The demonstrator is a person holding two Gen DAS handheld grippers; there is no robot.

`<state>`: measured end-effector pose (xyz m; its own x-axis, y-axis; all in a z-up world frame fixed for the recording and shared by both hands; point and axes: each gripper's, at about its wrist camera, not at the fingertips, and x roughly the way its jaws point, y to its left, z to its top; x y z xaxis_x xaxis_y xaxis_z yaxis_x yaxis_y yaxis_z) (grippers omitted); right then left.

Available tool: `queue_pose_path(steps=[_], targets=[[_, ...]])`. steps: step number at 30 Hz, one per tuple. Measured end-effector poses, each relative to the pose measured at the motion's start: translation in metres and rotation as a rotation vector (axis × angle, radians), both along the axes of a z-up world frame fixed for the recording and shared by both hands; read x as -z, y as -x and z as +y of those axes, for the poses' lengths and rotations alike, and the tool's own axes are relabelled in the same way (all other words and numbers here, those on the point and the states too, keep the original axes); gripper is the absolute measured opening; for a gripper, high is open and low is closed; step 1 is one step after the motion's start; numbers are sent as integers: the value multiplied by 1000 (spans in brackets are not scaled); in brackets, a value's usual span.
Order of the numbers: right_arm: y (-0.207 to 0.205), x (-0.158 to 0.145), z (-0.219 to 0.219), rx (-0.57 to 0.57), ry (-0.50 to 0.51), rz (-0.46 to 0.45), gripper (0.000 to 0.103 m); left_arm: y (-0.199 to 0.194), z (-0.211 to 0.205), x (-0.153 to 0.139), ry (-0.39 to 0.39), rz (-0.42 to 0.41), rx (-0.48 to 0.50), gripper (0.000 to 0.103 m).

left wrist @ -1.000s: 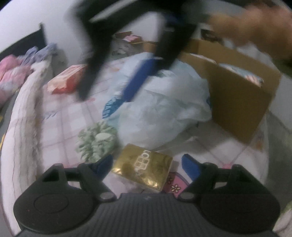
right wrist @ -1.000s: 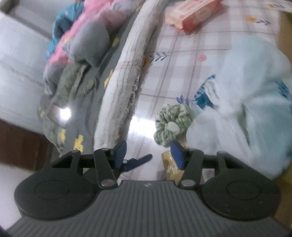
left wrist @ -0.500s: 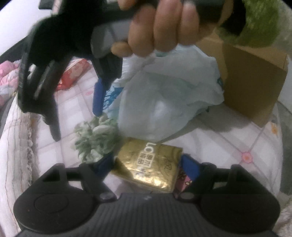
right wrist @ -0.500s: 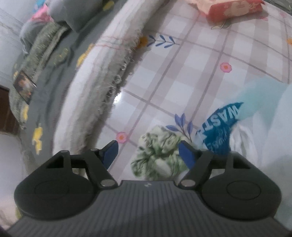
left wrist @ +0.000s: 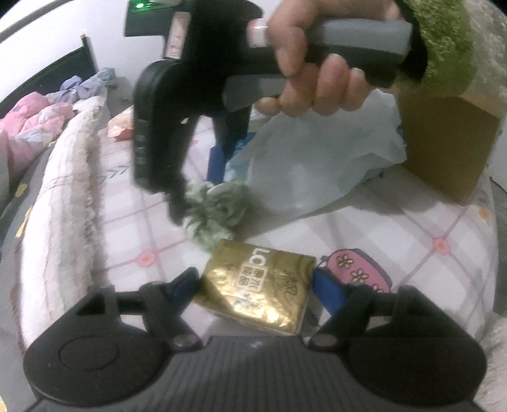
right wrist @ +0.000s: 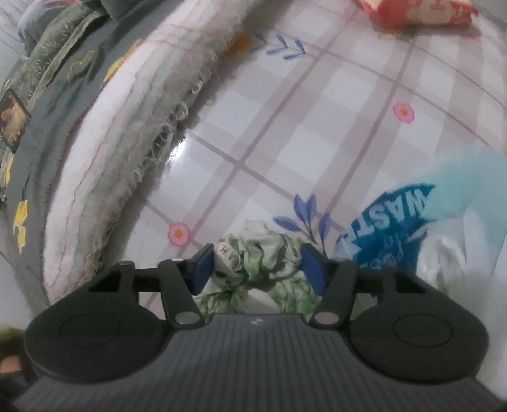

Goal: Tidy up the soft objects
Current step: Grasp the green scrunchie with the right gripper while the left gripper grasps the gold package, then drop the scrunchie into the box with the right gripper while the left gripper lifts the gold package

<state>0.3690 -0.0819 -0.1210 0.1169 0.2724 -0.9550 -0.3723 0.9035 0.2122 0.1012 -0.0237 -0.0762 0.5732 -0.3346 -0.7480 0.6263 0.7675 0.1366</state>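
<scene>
The green-and-white scrunchie (right wrist: 256,269) lies on the checked tablecloth (right wrist: 317,126), just beside the pale plastic bag (left wrist: 317,158) with blue print. The right gripper (right wrist: 256,267) has come straight down over it, and its blue fingers (right wrist: 201,269) sit on either side of the ruffled cloth; the jaws have just been closing, and the pads look to be pressing into the fabric (the left one plainly touches it). A hand (left wrist: 317,73) grips that tool's grey handle, with a fuzzy green sleeve (left wrist: 443,41) behind it.

Just in front of the scrunchie lies a gold foil packet (left wrist: 256,291) of tissues. The left gripper (left wrist: 256,285) hangs over it with jaws spread, the packet between the tips, though I can't see either pad squeezing it.

Farther out, a cardboard box (left wrist: 443,149) stands behind the bag, a red packet (right wrist: 418,12) lies at the far side of the cloth, and a frayed white blanket (right wrist: 120,152) runs along its edge.
</scene>
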Motion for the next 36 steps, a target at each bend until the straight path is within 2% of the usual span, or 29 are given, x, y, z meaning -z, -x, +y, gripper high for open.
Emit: queue_pose_path(steps=[3,6,13,18,27,31,36], targets=[[2,0,-3,33,-19,-3,31,2,6,-5,10,-7,-25,78],[4,-7,-12,91,-68,-13,26,0,6,-3,4,-13,-30,78],[23,-69,-51,199,-222,-152,26,1,1,-1,-38,-18,-23,79],[66,-125,-109,286,-314,-259,26,-5,1,-3,-20,-2,-45,78],[172,-200,-239,481,-321,-453,27,-15,4,-25,29,-4,-94,77],[212,-208,-294,578,-317,-496,28,-19,5,-38,57,-4,-140,77],[254,-188,-343,654,-297,-472,29,-23,3,-61,100,-19,-184,77]])
